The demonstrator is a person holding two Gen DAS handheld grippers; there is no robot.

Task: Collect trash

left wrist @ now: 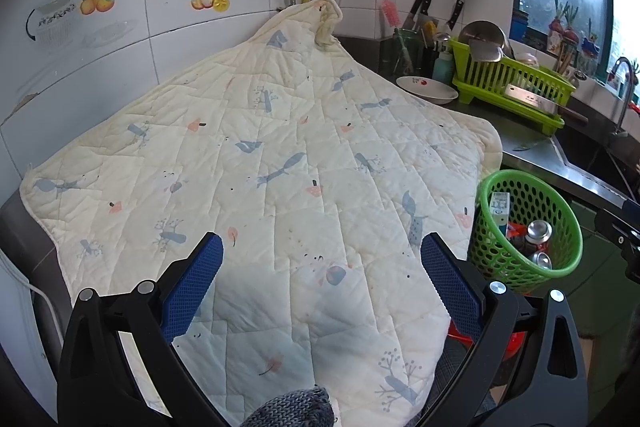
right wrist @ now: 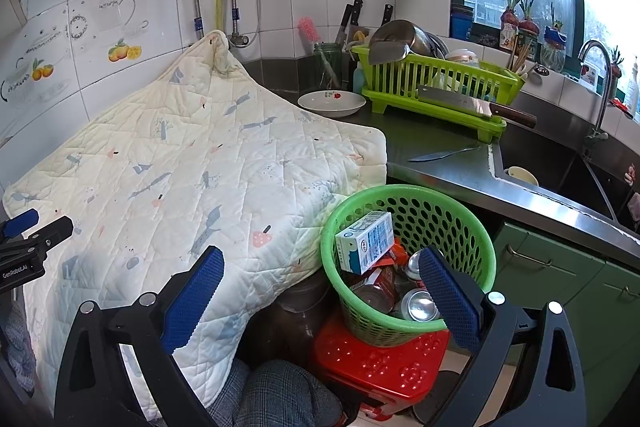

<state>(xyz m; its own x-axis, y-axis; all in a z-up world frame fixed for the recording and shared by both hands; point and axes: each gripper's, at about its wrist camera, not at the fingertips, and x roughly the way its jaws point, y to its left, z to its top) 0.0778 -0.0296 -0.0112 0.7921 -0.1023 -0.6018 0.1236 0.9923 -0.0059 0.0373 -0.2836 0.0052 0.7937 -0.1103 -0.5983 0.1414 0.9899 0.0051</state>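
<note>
Both the left gripper [left wrist: 322, 247] and right gripper [right wrist: 322, 261] hang with their ribbed blue jaws wide, holding nothing. Just beyond, a perforated green plastic basket [right wrist: 460, 227] on a red stool [right wrist: 384, 359] holds a milk carton [right wrist: 366, 241] and shiny cans [right wrist: 420, 307]. It touches a quilted cream cloth [left wrist: 280, 167] draped over the counter.

One green basket [right wrist: 408, 259] is sitting on one red stool [right wrist: 380, 363], holding one milk carton [right wrist: 366, 241] and at least two silver cans [right wrist: 418, 305] (more may be hiding under the red wrappers). One quilted mat [right wrist: 192, 179] is lying on the tabletop [right wrist: 436, 147]. Farther right, one white plate [right wrist: 332, 103], one lime dish rack [right wrist: 432, 87], one cleaver [right wrist: 472, 105] and one small knife [right wrist: 442, 153] are showing.
</note>
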